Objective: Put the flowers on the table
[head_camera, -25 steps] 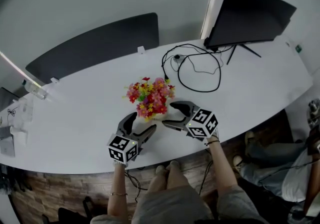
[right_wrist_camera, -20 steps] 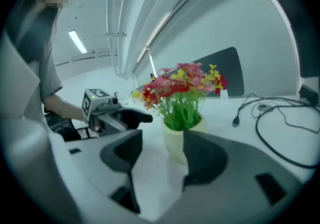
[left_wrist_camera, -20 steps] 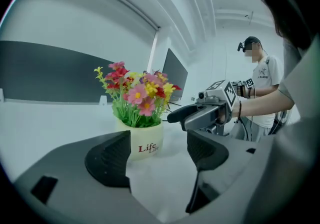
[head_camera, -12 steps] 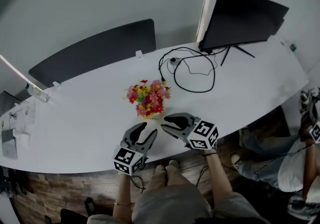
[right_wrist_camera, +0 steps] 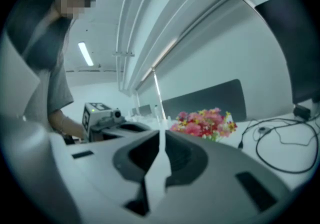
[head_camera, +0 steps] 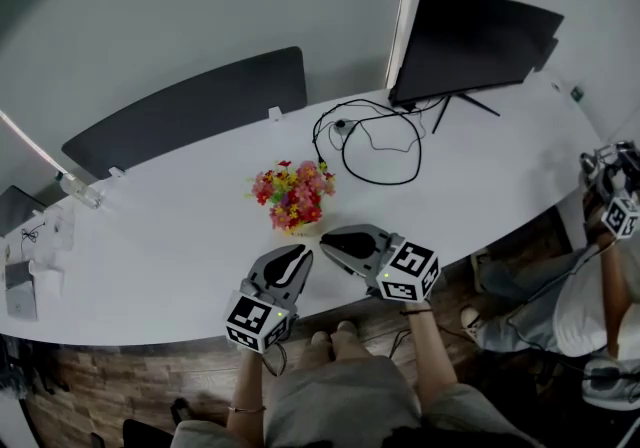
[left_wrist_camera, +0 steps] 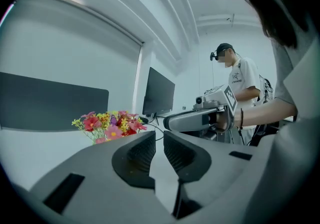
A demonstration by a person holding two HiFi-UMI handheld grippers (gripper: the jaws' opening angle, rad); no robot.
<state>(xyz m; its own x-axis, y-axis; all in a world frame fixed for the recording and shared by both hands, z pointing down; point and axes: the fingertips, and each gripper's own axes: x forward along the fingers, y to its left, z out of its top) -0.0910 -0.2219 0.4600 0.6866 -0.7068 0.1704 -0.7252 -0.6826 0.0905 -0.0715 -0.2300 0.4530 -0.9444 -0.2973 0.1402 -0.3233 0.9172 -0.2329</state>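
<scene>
A bunch of red, pink and yellow flowers (head_camera: pixel 292 196) stands on the white table (head_camera: pixel 170 236), a little in from its near edge. My left gripper (head_camera: pixel 300 254) hovers just in front of the bunch and to its left; its jaws are closing, almost together, with nothing between them. Close on the right, my right gripper (head_camera: pixel 325 238) is closing too and is empty. The left gripper view has the flowers (left_wrist_camera: pixel 110 125) beyond its jaws to the left. In the right gripper view the flowers (right_wrist_camera: pixel 204 123) lie just past the jaw tips.
A black monitor (head_camera: pixel 470 41) stands at the back right, with a looped black cable (head_camera: pixel 375 141) in front of it. A dark panel (head_camera: pixel 190 101) runs behind the table. Small items (head_camera: pixel 30 266) lie at the left end. Another person (head_camera: pixel 610 266) sits at the right.
Both grippers have drawn back from the flowers toward the table's near edge, and their jaws have gone from wide open to nearly together. The flowers stay standing on the table.
</scene>
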